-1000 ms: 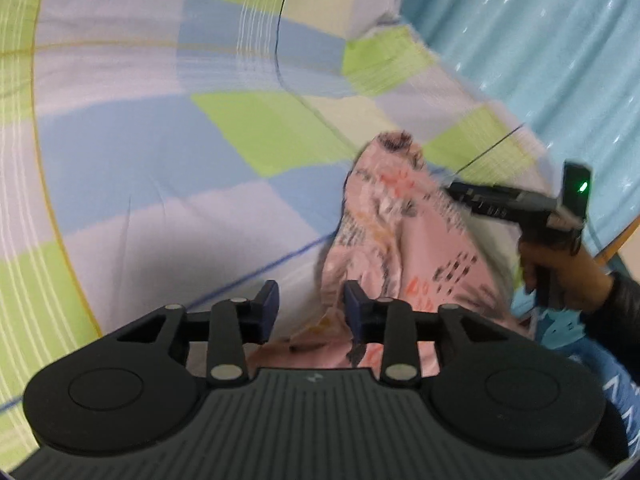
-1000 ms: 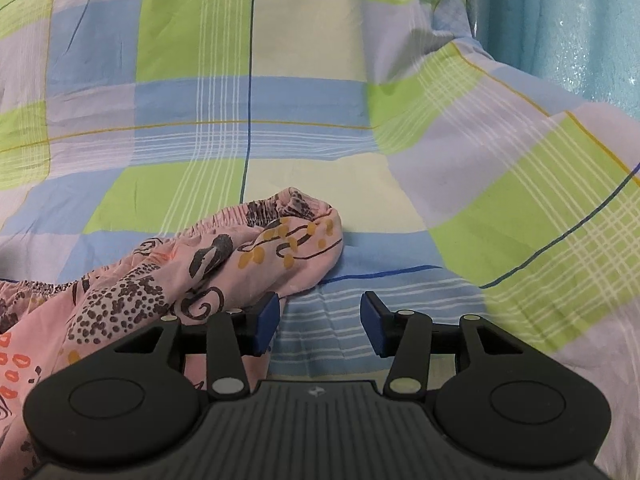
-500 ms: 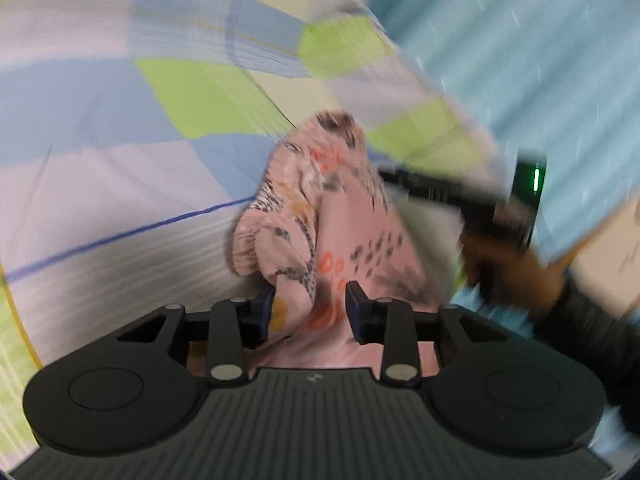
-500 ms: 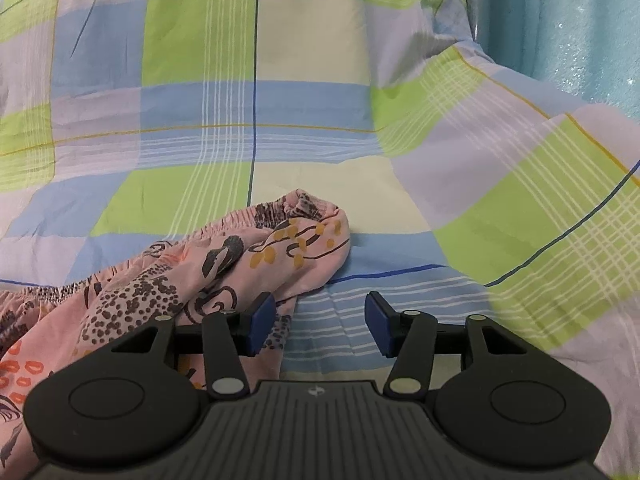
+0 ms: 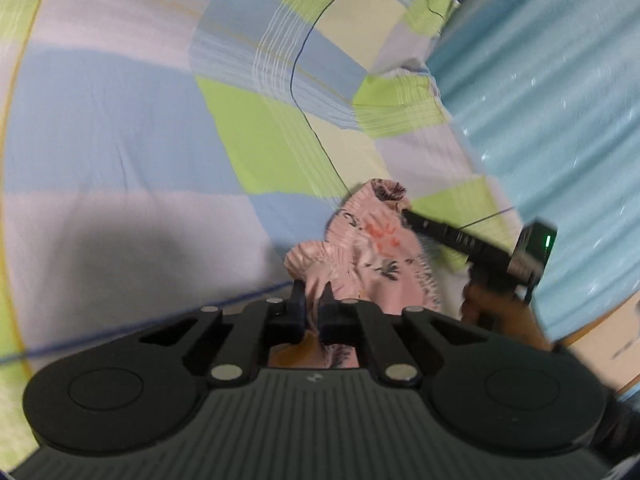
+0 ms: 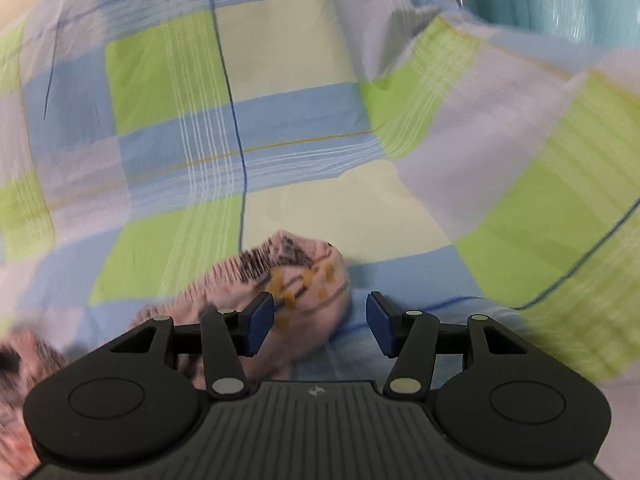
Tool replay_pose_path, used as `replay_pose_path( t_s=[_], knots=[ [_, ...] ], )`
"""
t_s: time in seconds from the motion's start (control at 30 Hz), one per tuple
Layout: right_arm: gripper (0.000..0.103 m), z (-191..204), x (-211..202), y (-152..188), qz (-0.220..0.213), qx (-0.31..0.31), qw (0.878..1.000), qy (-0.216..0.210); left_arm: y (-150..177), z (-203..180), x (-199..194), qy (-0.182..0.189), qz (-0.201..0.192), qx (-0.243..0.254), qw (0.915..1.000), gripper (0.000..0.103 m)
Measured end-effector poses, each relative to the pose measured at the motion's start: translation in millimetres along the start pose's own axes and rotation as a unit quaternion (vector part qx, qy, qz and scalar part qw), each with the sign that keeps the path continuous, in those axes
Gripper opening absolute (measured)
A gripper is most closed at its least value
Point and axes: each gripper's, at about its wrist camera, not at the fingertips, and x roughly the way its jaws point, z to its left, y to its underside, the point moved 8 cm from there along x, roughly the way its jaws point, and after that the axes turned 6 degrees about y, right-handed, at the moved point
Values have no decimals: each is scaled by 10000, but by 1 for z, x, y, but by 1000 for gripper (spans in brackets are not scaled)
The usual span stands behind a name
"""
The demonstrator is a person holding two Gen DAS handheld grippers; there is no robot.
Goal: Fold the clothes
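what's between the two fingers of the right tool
In the right wrist view, the right tool is open; a corner of the pink patterned garment reaches into the gap, beside bare checked bedsheet.

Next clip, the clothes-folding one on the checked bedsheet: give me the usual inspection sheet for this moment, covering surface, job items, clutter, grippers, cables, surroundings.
Surface: checked bedsheet in green, blue, lilac and cream, creased, spread over a bed.
Job's things: one pink patterned garment, bunched, gathered band at its far edge, lying on the sheet.
Clutter: nothing seen.
Grippers: left gripper nearly shut, pink cloth pinched between its fingers; right gripper open, the garment's corner between its blue pads, not clamped. In the left view its tip reaches the garment's far edge, held by a hand.
Cables: nothing seen.
Surroundings: light blue curtain beyond the bed's edge. Both views are motion-blurred.
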Motion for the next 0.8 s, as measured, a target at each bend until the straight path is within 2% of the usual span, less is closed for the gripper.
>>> replay_pose_path(
  t_s=[0.07,0.13,0.2,0.23,0.27,0.3,0.33,0.37,0.47,0.5,0.6,0.63,0.7,0.73,0.8],
  knots=[
    [54,-2,7,-7,0,45,10000,-47,-4,0,-8,-254,-119,321,9991,2],
    [54,-1,13,-15,-34,-51,10000,-4,-23,3,-18,-565,-308,655,9958,1],
    [54,4,19,-22,42,-250,9997,-15,-43,6,-29,-875,-496,987,9900,1],
    [49,7,23,-23,162,-405,9990,-12,-53,8,-35,-1030,-589,1152,9862,1],
    [17,12,26,-24,221,-576,9981,32,-63,9,-40,-1183,-682,1316,9818,1],
    [3,16,28,-26,275,-747,9968,80,-72,10,-46,-1336,-775,1480,9769,1],
    [1,19,27,-31,185,-875,9959,161,-82,11,-52,-1488,-867,1642,9713,1],
    [0,23,24,-39,19,-953,9953,182,-92,13,-53,-1595,-928,1784,9665,1],
    [0,34,26,-64,-378,-1149,9922,314,-117,23,-48,-2147,-1065,2311,9429,1],
    [0,38,29,-71,-481,-1231,9905,375,-122,33,-42,-2309,-1033,2338,9388,1],
    [0,47,53,-81,-444,-1407,9873,594,-122,65,-26,-2539,-763,2085,9414,3],
    [0,49,62,-79,-361,-1487,9859,671,-118,75,-20,-2661,-673,2065,9392,3],
    [35,48,77,-74,-198,-1544,9846,800,-112,88,-20,-2715,-646,1849,9423,10],
    [37,46,76,-72,-241,-1459,9851,881,-108,91,-26,-2733,-708,1767,9429,11],
    [37,41,63,-66,-342,-1211,9889,788,-101,91,-39,-2762,-841,1714,9420,22]
  ],
)
